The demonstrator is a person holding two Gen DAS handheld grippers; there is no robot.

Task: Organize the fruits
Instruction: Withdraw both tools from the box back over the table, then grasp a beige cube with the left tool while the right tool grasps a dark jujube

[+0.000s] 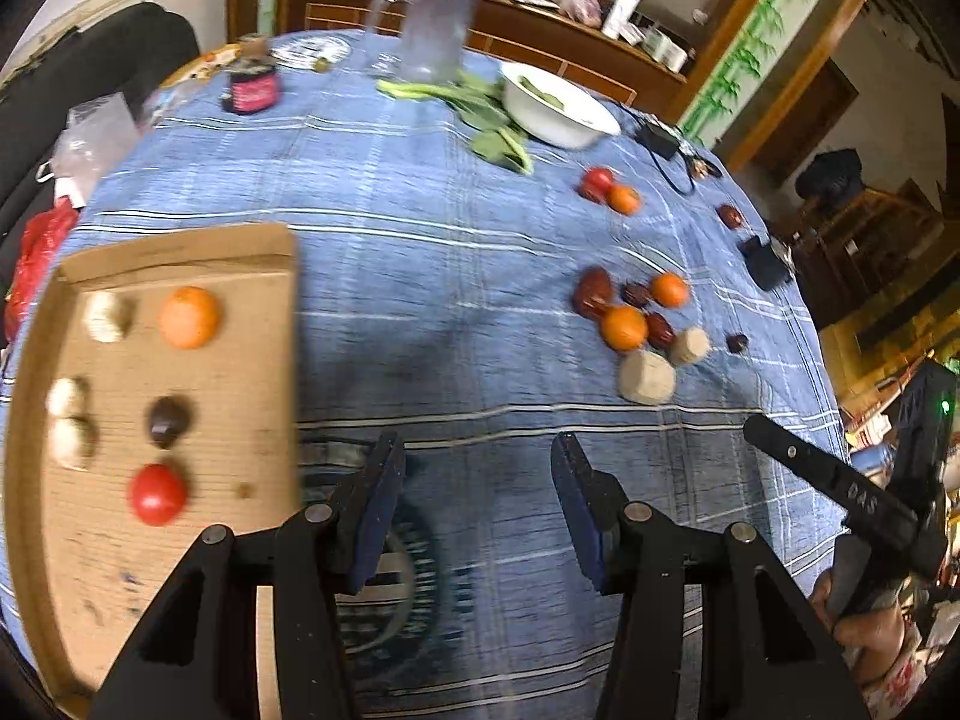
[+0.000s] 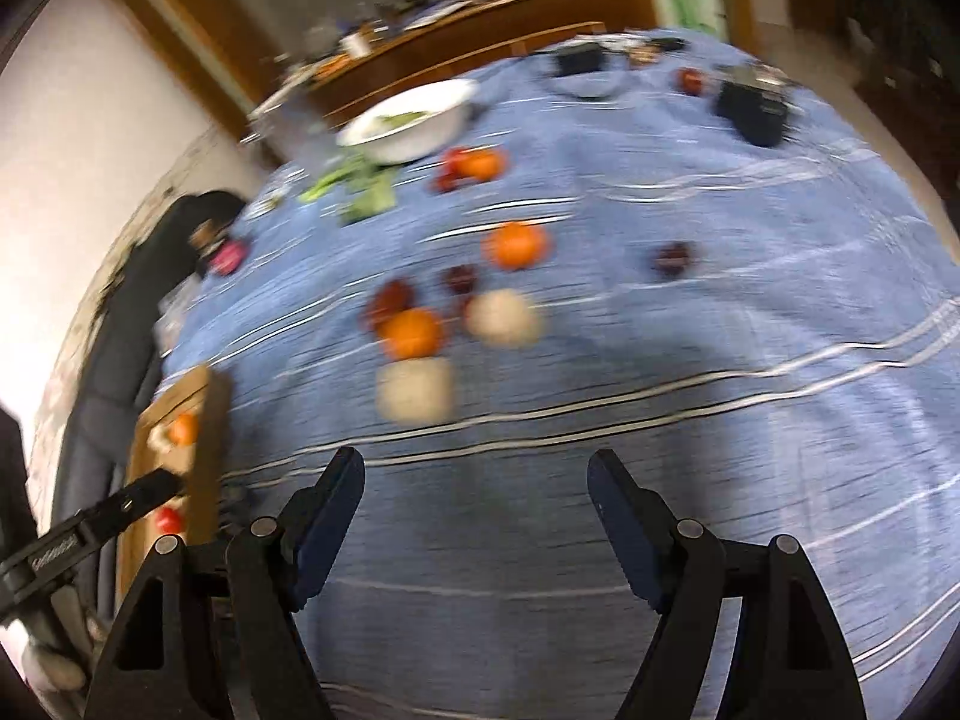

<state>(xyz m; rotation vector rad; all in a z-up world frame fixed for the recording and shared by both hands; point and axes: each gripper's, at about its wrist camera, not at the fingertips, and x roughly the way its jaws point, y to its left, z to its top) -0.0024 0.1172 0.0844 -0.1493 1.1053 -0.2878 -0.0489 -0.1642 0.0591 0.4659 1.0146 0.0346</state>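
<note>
Blue striped tablecloth (image 1: 456, 276) fills both views. Left gripper (image 1: 477, 450) and right gripper (image 2: 474, 468) are both spread, holding nothing. Cardboard tray (image 1: 264, 360) lies left of the left claw; motion-blurred loose fruit (image 2: 414, 330) sits ahead of the right.

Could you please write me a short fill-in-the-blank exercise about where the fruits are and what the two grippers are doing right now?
1. The cardboard tray holds one tomato and one ____.
2. Both the left gripper and the right gripper are ____.
3. The white bowl holds something ____ in colour.

Missing words: orange; open; green
</note>
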